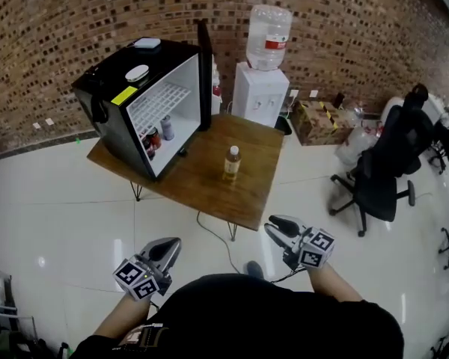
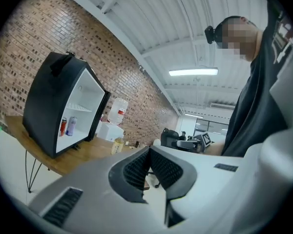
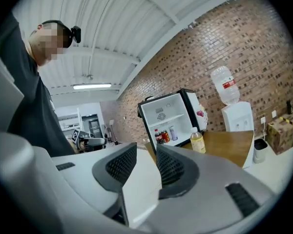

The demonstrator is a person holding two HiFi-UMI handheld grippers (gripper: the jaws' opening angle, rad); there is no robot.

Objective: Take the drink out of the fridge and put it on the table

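Observation:
A bottle of yellow drink stands upright near the middle of the wooden table, clear of both grippers. The black mini fridge sits on the table's left end with its door open, and cans stand on its lower shelf. My left gripper hangs near my body, short of the table, its jaws together and empty. My right gripper is also held back from the table, with a narrow gap between its pads and nothing in it. The right gripper view shows the bottle beside the fridge.
A water dispenser stands behind the table against the brick wall. A black office chair and a cardboard box are to the right. A cable runs down under the table's front edge.

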